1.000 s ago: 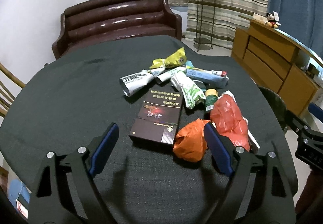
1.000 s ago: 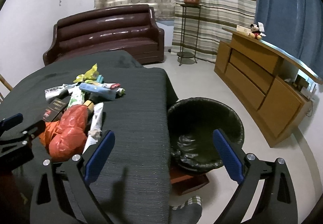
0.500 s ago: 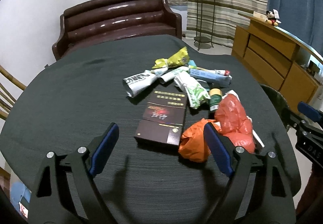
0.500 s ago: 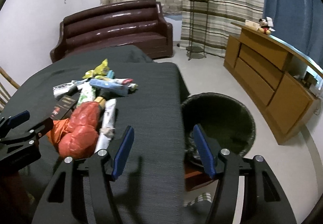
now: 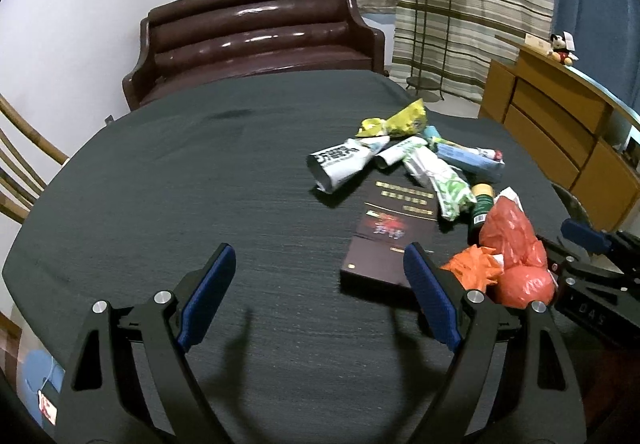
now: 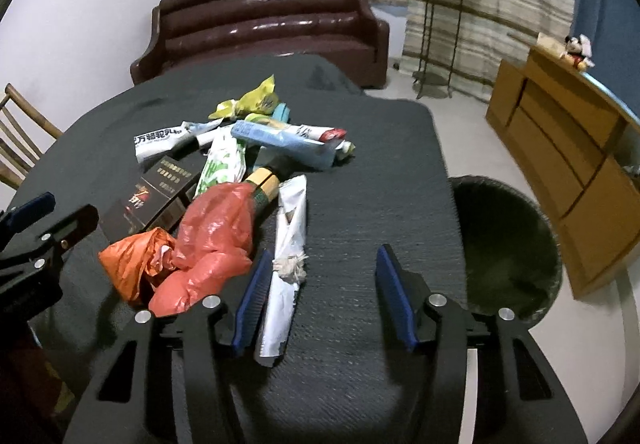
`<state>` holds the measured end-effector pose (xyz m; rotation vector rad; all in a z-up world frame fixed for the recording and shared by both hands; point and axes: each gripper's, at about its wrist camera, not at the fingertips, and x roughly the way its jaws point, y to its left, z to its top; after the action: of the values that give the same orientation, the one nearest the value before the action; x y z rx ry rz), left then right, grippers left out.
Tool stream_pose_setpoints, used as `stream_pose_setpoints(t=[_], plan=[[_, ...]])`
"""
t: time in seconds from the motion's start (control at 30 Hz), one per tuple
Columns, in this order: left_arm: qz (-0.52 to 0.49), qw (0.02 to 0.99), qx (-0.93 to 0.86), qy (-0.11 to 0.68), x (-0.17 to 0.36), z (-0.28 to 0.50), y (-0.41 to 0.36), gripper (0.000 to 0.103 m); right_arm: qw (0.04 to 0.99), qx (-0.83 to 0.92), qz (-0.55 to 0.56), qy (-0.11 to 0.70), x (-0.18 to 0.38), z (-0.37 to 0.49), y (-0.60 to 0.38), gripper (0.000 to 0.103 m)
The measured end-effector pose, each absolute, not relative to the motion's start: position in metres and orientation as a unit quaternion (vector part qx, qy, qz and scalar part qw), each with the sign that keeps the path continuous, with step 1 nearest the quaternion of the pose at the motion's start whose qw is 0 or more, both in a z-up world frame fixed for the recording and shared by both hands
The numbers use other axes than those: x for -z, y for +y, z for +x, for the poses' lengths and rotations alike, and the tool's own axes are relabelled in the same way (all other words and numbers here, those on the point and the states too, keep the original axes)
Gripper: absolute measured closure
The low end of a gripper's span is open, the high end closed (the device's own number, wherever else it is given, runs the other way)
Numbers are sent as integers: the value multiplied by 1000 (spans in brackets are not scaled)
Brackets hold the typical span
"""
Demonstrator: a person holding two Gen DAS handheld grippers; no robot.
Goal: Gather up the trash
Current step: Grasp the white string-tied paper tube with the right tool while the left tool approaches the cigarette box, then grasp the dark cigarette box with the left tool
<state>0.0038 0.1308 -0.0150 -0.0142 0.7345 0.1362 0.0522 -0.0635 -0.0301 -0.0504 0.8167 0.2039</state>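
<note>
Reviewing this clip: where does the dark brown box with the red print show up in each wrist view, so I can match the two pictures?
Left wrist: the dark brown box lies right of centre, just beyond the left gripper's right fingertip.
Right wrist: the box lies at left, behind the orange bag.
Shared landmark: the red plastic bag beside the box.

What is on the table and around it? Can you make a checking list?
Surface: dark tablecloth over the table.
Job's things: red bag, orange bag, dark box, white wrapper, blue tube, yellow wrapper; bin on the floor beside the table.
Clutter: nothing seen.
Grippers: left gripper open, empty; right gripper open, jaws have just been closing, white wrapper beside one jaw.
Cables: nothing seen.
Surroundings: sofa, cabinet, plant stand.
</note>
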Motion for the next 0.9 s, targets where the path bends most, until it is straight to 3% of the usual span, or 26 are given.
stream_pose_setpoints(t=[0.13, 0.4, 0.9], plan=[[-13, 930, -65, 363, 17, 6, 136, 19, 906, -104, -37, 408, 34, 59, -53, 52], [-19, 927, -55, 371, 21, 13, 140, 19, 898, -124, -27, 421, 39, 61, -50, 86], [-5, 919, 0, 395, 24, 44, 126, 18, 901, -109, -5, 420, 40, 66, -66, 86]])
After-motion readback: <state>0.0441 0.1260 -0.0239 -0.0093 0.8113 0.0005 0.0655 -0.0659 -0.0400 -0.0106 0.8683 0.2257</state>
